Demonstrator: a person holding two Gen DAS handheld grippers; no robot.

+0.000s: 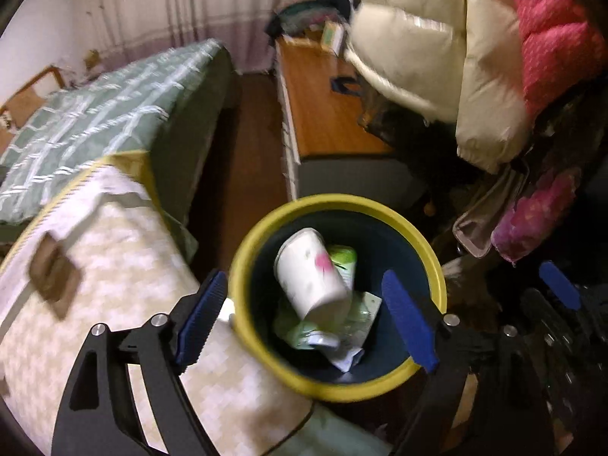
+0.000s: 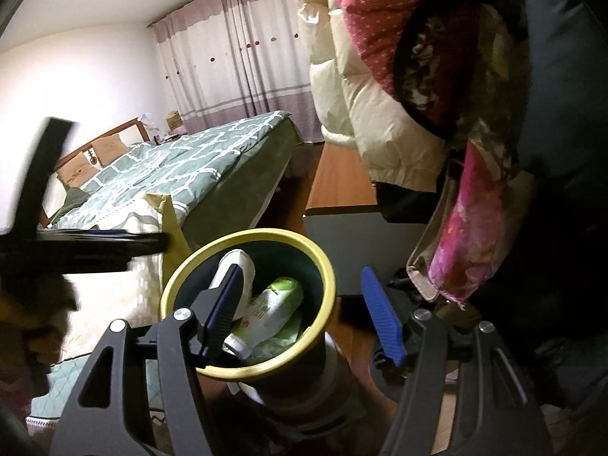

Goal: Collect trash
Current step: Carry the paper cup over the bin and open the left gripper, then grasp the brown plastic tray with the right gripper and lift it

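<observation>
Inside the yellow-rimmed bin (image 1: 249, 266), a white paper cup (image 1: 309, 275) and a green-capped bottle (image 2: 271, 309) are already collected, both the left gripper (image 1: 304, 323) and right gripper (image 2: 302, 311) are held open and empty above it, and no further trash is visible.

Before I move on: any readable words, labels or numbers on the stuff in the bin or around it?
None can be read.
Green-and-white bottle in the yellow-rimmed bin: red print on its label, too blurred to read.
White cup: only a pink mark, no legible text.
Crumpled green wrappers: no legible print.
Small box on the wooden cabinet: too blurred.
</observation>
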